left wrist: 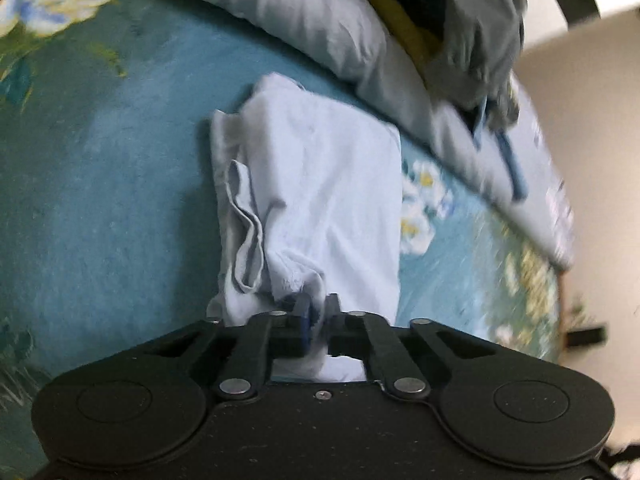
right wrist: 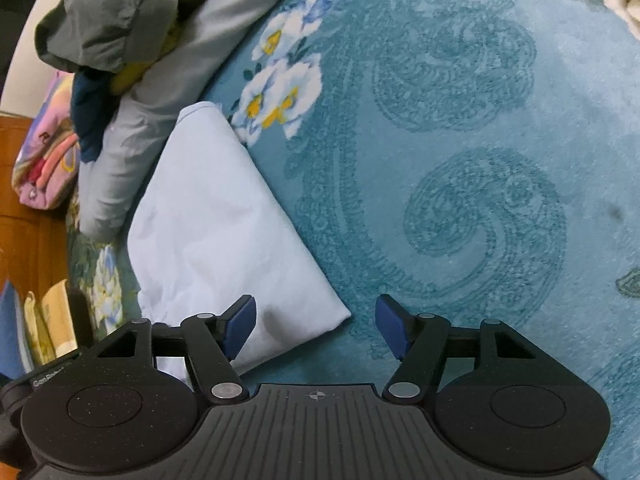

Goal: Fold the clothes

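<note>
A pale blue garment [left wrist: 320, 184] lies folded into a rough rectangle on the teal floral bedspread [left wrist: 100, 168]. My left gripper [left wrist: 318, 312] is shut on the garment's near edge, with cloth bunched between its blue pads. In the right wrist view the same pale blue garment [right wrist: 216, 232] lies left of centre, one corner pointing toward the camera. My right gripper [right wrist: 316, 328] stands open over that corner; its left pad [right wrist: 240, 326] hovers above the cloth and its right pad [right wrist: 392, 326] above bare bedspread [right wrist: 460, 160]. Nothing is pinched between them.
A heap of unfolded clothes, grey [left wrist: 480, 28], yellow and dark blue, rests on a long grey pillow [left wrist: 320, 20] behind the garment. The same grey pillow [right wrist: 132, 132] and a pink patterned bag [right wrist: 44, 152] sit at the bed's left edge, with books [right wrist: 36, 332] below.
</note>
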Tool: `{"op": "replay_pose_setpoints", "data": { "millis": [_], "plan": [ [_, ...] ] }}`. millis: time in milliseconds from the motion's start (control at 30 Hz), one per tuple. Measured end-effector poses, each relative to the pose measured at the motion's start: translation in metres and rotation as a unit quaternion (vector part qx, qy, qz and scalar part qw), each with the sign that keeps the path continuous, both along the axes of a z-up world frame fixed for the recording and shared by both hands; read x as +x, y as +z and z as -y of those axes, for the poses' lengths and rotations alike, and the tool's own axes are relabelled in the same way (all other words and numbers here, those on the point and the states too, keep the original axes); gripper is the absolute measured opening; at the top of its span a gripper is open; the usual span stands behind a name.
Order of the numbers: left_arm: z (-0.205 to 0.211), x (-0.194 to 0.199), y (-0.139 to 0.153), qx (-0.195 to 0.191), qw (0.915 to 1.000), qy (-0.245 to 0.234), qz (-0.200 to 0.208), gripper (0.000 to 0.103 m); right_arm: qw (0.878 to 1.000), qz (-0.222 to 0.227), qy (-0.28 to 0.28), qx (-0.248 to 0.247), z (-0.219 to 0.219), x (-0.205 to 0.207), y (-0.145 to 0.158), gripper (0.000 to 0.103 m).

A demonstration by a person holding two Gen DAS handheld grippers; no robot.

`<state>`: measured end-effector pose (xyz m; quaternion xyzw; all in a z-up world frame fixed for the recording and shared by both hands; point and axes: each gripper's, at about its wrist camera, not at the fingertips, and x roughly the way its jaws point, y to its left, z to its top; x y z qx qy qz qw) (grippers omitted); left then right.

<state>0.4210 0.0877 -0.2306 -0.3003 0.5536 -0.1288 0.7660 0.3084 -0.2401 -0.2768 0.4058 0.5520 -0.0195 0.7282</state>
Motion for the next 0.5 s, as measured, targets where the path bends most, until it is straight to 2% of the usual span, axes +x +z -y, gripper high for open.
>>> {"op": "replay_pose_setpoints", "data": {
  "millis": [100, 200, 267, 367, 500],
  "plan": [
    [-0.014, -0.016, 0.006, -0.007, 0.9990, 0.034, 0.028, 0.001, 1.000, 0.000, 0.005, 0.002, 0.002, -0.002, 0.000, 0.063],
    [-0.027, -0.034, -0.012, 0.015, 0.9975, 0.068, -0.011, 0.000, 1.000, -0.002, 0.014, 0.009, 0.000, -0.005, -0.003, 0.064],
    [-0.032, -0.042, -0.024, 0.019, 0.9963, 0.080, -0.023, 0.000, 1.000, -0.005, 0.022, 0.017, -0.004, -0.007, -0.005, 0.064],
    [-0.034, -0.040, -0.030, 0.021, 0.9962, 0.080, -0.028, 0.003, 0.999, 0.000, 0.034, 0.029, -0.010, -0.006, -0.007, 0.065],
    [-0.041, -0.038, -0.022, 0.013, 0.9967, 0.077, -0.023, 0.005, 0.999, -0.002, 0.031, 0.017, -0.015, -0.003, -0.015, 0.065]
  ]
}}
